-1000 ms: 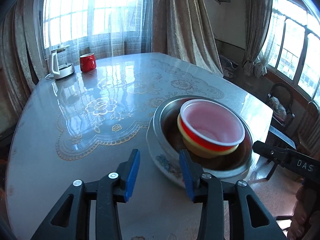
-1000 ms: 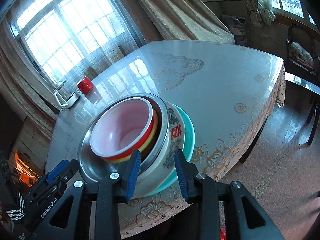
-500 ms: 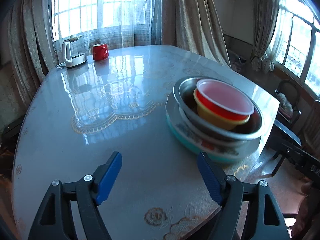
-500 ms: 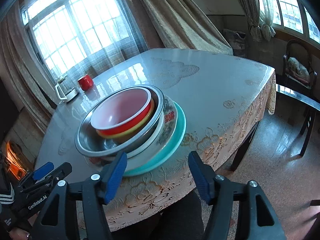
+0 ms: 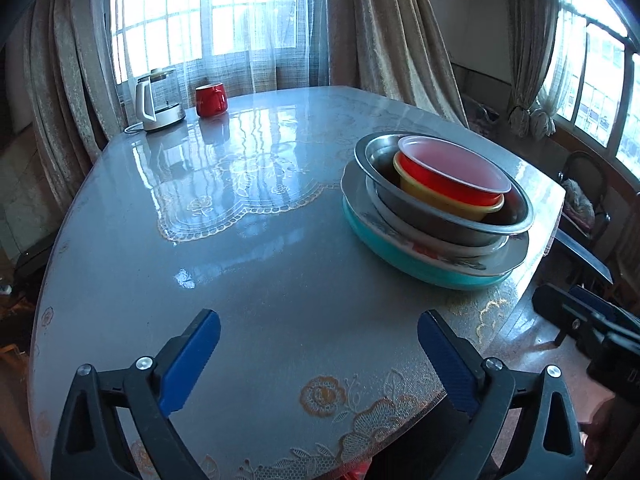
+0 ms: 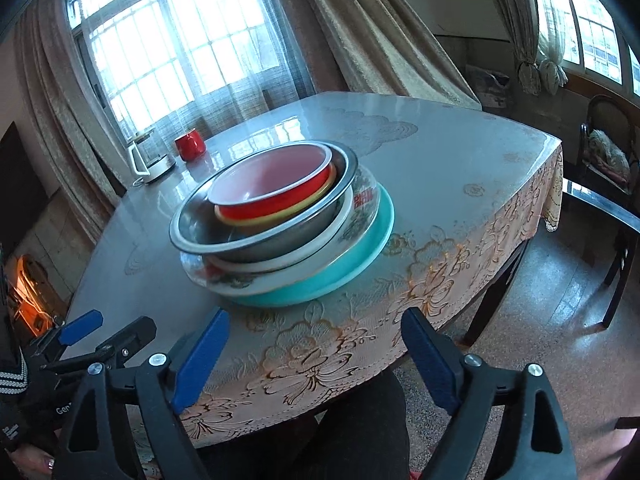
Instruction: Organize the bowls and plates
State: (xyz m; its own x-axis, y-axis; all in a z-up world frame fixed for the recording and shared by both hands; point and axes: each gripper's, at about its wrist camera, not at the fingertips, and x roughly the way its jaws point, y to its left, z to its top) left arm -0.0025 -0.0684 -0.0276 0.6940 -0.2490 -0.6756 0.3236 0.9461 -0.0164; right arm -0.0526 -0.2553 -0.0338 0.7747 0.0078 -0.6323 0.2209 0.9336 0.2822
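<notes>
The left gripper (image 5: 318, 354) hangs over the near part of the table (image 5: 248, 280), its blue-padded jaws spread wide apart with nothing between them. The right gripper (image 6: 314, 354) hovers at the table's near edge, jaws likewise wide apart and holding nothing.

Ahead of both, near the table's right edge, stands one stack of dishes. From the bottom: a teal plate (image 6: 360, 264), a white flowered plate (image 6: 360, 200), a white dish (image 6: 288, 258), a steel bowl (image 6: 264, 240), a yellow bowl (image 6: 276, 219) and, on top, a red bowl (image 6: 280, 200) with a pale inside. Each sits nested in the one beneath.

At the table's far side, well apart from the stack, a red mug (image 5: 211, 99) stands beside a white kettle (image 5: 154, 100). Curtains (image 5: 380, 28) hang behind.
</notes>
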